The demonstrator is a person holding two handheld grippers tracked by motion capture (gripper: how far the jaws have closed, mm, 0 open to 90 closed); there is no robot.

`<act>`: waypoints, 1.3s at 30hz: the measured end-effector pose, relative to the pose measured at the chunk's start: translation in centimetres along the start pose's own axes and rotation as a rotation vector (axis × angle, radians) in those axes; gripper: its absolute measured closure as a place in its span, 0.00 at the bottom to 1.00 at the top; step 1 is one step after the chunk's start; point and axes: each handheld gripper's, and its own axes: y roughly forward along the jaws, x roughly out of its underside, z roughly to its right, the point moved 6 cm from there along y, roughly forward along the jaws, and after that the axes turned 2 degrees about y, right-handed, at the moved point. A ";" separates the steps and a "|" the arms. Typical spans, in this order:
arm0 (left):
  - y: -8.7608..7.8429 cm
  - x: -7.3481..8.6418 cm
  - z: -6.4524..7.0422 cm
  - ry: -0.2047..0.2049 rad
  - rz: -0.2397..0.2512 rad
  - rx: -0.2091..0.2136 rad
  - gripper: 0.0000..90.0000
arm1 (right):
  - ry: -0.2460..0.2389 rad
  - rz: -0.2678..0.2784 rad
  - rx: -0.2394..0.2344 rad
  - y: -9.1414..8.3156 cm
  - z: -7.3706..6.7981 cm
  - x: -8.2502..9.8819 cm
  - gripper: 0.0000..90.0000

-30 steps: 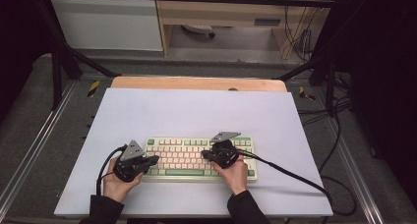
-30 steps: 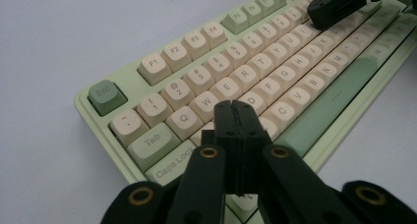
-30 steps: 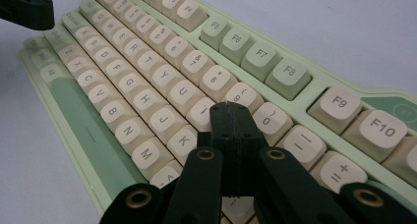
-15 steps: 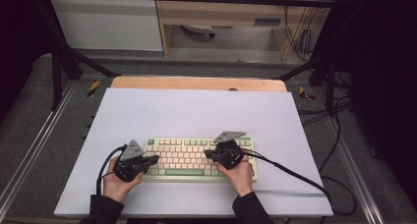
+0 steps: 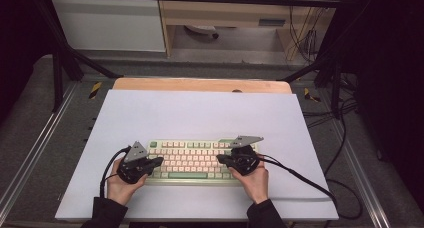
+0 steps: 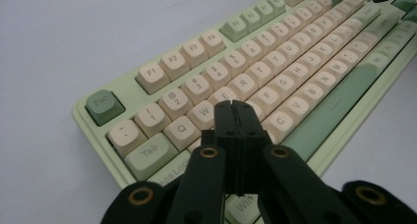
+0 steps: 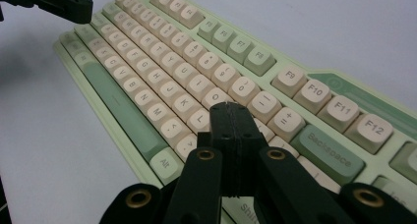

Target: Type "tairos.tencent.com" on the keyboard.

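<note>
A pale lilac-white sheet covers the bench (image 5: 200, 113), with a wooden strip at its far edge and dark floor and cables around. The keyboard (image 5: 195, 160) lies under both sets of jaws: pale green case, cream keys, green Esc, Tab, Backspace and space bar. The left gripper (image 6: 235, 108) and right gripper (image 7: 231, 111) have their jaws pressed together, empty, just over the letter keys.

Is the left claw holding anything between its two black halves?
No: the left claw is shut with its halves pressed together and nothing between them, above the keyboard.
</note>
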 end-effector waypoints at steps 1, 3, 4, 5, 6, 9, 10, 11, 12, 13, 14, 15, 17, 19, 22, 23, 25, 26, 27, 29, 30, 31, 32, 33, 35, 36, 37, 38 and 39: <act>0.1 0.0 0.0 0.000 -0.001 -0.001 1.00 | -0.002 0.000 0.003 -0.2 0.1 0.1 1.00; 0.2 -0.1 0.1 0.001 -0.002 -0.001 1.00 | 0.006 0.001 0.002 -0.5 0.1 0.3 1.00; 0.2 -0.1 0.1 0.001 -0.003 -0.001 1.00 | 0.003 0.002 0.002 -0.6 0.2 0.4 1.00; 0.3 -0.1 0.2 0.002 -0.005 0.000 1.00 | 0.002 0.003 0.003 -0.7 0.2 0.5 1.00; 0.4 -0.2 0.2 0.001 -0.006 0.000 1.00 | 0.004 0.002 0.002 -0.9 0.2 0.6 1.00; 0.7 -0.2 0.3 0.002 -0.010 0.001 1.00 | 0.002 0.001 0.007 -1.3 0.3 1.0 1.00; 0.9 -0.2 0.4 0.004 -0.014 0.001 1.00 | 0.003 0.003 0.008 -1.4 0.4 1.2 1.00; 1.0 -0.2 0.5 0.005 -0.016 0.001 1.00 | 0.004 0.005 0.006 -1.5 0.4 1.3 1.00; 1.2 -0.2 0.5 0.007 -0.020 0.002 1.00 | 0.009 0.004 0.008 -1.6 0.5 1.4 1.00; 1.3 -0.2 0.6 0.010 -0.023 0.000 1.00 | 0.009 0.004 0.008 -1.7 0.5 1.5 1.00; 1.5 -0.2 0.6 0.010 -0.026 0.000 1.00 | 0.008 0.009 0.006 -1.7 0.5 1.6 1.00; 1.6 -0.2 0.6 0.009 -0.028 -0.003 1.00 | 0.009 0.007 0.006 -1.8 0.6 1.7 1.00; 1.9 -0.2 0.5 0.006 -0.033 -0.007 1.00 | 0.007 0.006 0.004 -1.9 0.5 1.9 1.00; 2.1 -0.1 0.4 0.004 -0.037 -0.009 1.00 | 0.006 0.006 0.003 -1.9 0.5 2.0 1.00; 2.3 0.0 0.3 0.005 -0.043 -0.011 1.00 | 0.007 0.005 0.002 -1.9 0.4 2.1 1.00; 2.4 0.0 0.3 0.006 -0.044 -0.013 1.00 | 0.005 0.006 0.003 -1.9 0.5 2.1 1.00; 2.4 0.1 0.3 0.005 -0.043 -0.014 1.00 | 0.007 0.006 0.003 -2.0 0.5 2.1 1.00; 2.4 0.1 0.3 0.006 -0.042 -0.014 1.00 | 0.008 0.006 0.002 -2.0 0.4 2.1 1.00; 2.5 0.1 0.4 0.006 -0.041 -0.014 1.00 | 0.008 0.008 0.001 -2.0 0.4 2.1 1.00; 2.6 0.2 0.3 0.008 -0.046 -0.015 1.00 | 0.008 0.006 0.002 -1.9 0.4 2.1 1.00; 2.7 0.3 0.3 0.008 -0.048 -0.013 1.00 | 0.007 0.004 0.002 -1.9 0.4 2.2 1.00; 2.7 0.3 0.3 0.003 -0.042 -0.010 1.00 | 0.009 0.002 0.002 -1.9 0.4 2.2 1.00; 2.7 0.3 0.3 0.006 -0.044 -0.011 1.00 | 0.008 0.002 0.001 -1.9 0.4 2.2 1.00; 2.6 0.3 0.3 0.007 -0.043 -0.013 1.00 | 0.007 0.004 0.000 -1.9 0.4 2.2 1.00; 2.5 0.3 0.3 0.010 -0.044 -0.014 1.00 | 0.002 0.006 -0.001 -2.0 0.4 2.2 1.00; 2.4 0.3 0.3 0.008 -0.039 -0.014 1.00 | 0.002 0.007 0.000 -2.0 0.4 2.2 1.00; 2.3 0.2 0.3 0.008 -0.030 -0.013 1.00 | 0.002 0.007 0.000 -2.0 0.4 2.2 1.00; 2.1 0.1 0.4 0.011 -0.028 -0.014 1.00 | 0.003 0.007 -0.001 -2.0 0.4 2.2 1.00; 1.9 0.0 0.3 0.012 -0.023 -0.014 1.00 | 0.003 0.008 -0.002 -2.0 0.4 2.2 1.00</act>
